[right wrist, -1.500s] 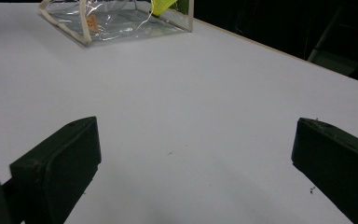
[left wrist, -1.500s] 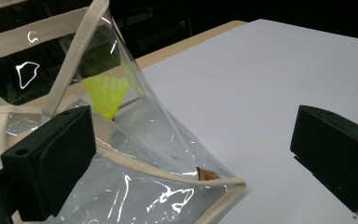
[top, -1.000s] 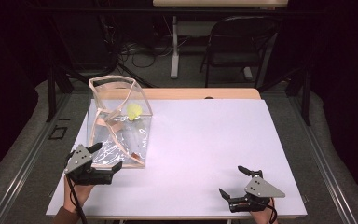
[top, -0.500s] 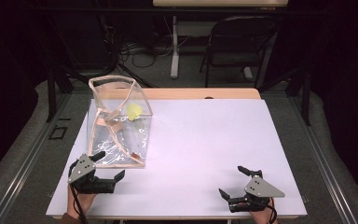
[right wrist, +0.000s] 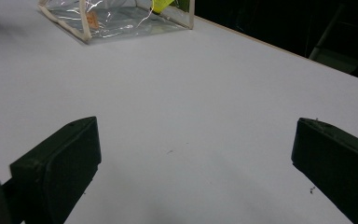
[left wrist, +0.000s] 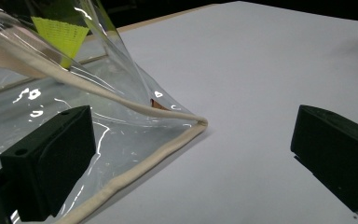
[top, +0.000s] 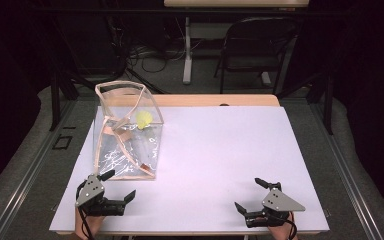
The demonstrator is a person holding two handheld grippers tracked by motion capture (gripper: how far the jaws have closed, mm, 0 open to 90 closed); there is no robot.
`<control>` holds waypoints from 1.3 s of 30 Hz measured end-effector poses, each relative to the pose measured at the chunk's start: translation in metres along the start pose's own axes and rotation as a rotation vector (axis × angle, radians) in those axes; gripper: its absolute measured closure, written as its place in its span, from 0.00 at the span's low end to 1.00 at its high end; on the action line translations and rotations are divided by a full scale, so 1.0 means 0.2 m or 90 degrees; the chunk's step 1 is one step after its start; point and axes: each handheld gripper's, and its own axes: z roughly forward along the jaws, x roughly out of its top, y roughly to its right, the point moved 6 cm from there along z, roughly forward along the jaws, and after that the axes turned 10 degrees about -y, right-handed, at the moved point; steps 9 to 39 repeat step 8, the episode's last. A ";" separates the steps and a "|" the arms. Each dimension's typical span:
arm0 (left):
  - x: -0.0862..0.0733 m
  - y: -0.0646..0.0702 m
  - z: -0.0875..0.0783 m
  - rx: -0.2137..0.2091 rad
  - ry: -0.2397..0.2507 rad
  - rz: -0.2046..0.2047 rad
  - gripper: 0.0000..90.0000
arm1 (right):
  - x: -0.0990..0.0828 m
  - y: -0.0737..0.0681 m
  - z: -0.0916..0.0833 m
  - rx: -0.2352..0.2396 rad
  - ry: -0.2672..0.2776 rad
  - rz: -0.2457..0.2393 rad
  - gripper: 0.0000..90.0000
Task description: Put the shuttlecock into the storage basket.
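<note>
Standing at the far left of the white surface (top: 220, 165), the clear plastic bag (top: 125, 132) with cream piping looks light, floppy and slick, a yellow mesh item (top: 143, 119) inside. I'd take it by the piped corner, stiffer than the film. Left tongs (top: 114, 187) gape wide just beside that corner; right tongs (top: 252, 195) gape wide, well apart. No writing I can read.

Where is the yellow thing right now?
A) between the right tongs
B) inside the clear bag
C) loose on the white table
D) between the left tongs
B: the yellow mesh item sits behind the walls of the clear bag, while the left tongs and right tongs stand open and hold nothing.
</note>
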 end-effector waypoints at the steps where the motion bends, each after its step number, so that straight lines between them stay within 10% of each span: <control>1: -0.01 0.00 0.00 -0.001 -0.001 0.001 0.00 | 0.00 0.00 0.00 0.000 0.000 0.000 0.01; 39: -0.02 0.00 0.03 -0.013 -0.014 -0.002 0.00 | 0.00 0.01 0.00 0.000 0.000 0.000 0.01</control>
